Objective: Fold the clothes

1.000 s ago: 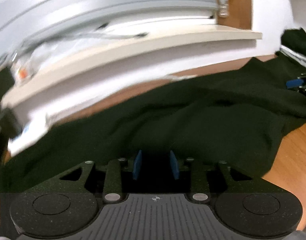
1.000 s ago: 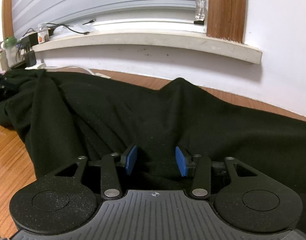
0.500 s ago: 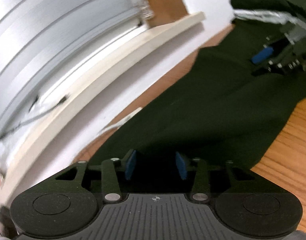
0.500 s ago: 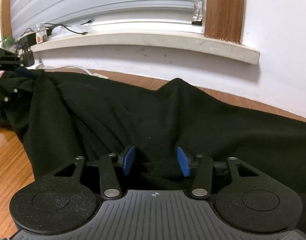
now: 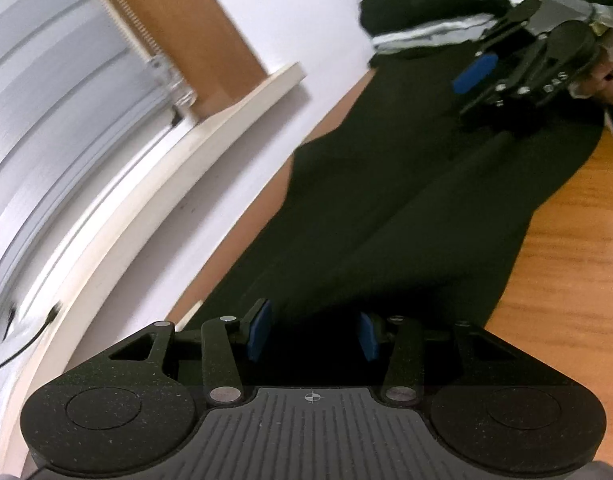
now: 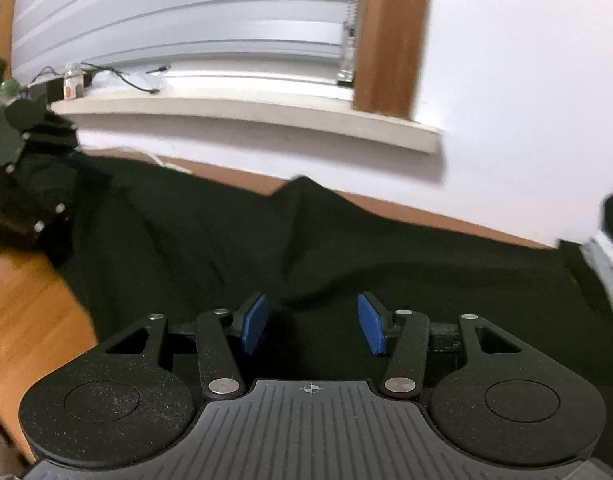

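Wooden table [image 5: 566,264], dark garment [image 5: 386,200] near wall-side edge, both tongs apparently parted, cloth between.

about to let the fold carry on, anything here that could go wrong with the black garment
1. The left gripper and right gripper both have their jaws apart, having just been opening, with the black garment bunched between the pads but apparently not pinched; lifting now could leave it behind.
2. The garment's far edge lies close to the wall under the window sill, so a push that way may crumple it.
3. Cables and a small bottle on the sill could snag.
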A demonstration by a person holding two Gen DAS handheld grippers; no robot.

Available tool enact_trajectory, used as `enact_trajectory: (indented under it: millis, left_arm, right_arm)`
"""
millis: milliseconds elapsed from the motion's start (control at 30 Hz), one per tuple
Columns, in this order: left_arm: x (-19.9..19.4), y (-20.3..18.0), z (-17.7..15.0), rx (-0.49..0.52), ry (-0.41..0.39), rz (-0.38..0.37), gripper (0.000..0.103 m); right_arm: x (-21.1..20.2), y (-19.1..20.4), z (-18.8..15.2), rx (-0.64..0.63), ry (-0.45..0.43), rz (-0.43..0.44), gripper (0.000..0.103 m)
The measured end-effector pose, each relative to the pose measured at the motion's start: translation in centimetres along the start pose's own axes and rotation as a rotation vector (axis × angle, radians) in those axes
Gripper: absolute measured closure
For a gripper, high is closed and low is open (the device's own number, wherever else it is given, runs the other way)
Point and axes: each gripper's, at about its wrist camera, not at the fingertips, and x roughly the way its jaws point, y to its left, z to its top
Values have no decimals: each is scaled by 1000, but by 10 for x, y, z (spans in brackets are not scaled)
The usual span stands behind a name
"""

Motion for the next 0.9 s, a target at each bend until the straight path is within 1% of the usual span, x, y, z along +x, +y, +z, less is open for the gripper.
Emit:
enact_trajectory:
  millis: [33, 67, 100, 133, 167, 267, 333, 467, 600, 733, 800, 900]
  left_arm:
    - [4, -4, 3, 0, -9, -13, 58]
    - [6, -8, 5, 1, -13, -19, 65]
    - [10, -7, 8, -20, -9, -25, 68]
    - [15, -5, 11, -47, -2, -32, 79]
    - [19, -3, 15, -74, 4, -38, 86]
    - [32, 14, 28, -175, 12, -29, 87]
    - [42, 25, 34, -213, 27, -16, 87]
    - [62, 41, 40, -271, 60, -4, 87]
    - [65, 46, 36, -307, 59, -14, 87]
    - [63, 46, 32, -322, 58, -13, 87]
    - [60, 46, 31, -328, 59, -10, 87]
    - [58, 45, 29, -340, 56, -5, 87]
  right_arm:
    - [-8, -2, -5, -5, 7, -9, 52]
    - [-15, -5, -10, -10, 15, -18, 52]
    - [-22, -5, -13, -18, 21, -26, 52]
    - [-29, -6, -16, -25, 24, -35, 52]
    - [-35, -8, -19, -31, 26, -44, 52]
    - [-52, -9, -24, -39, 23, -56, 52]
    - [-61, -10, -27, -41, 22, -56, 52]
    - [-70, -2, -34, -54, 32, -30, 52]
    - [-72, 2, -47, -67, 80, -15, 52]
    - [-82, -9, -62, -43, 125, -30, 52]
    - [-88, -15, -68, -31, 143, -40, 52]
    - [-97, -28, -77, -31, 175, -79, 52]
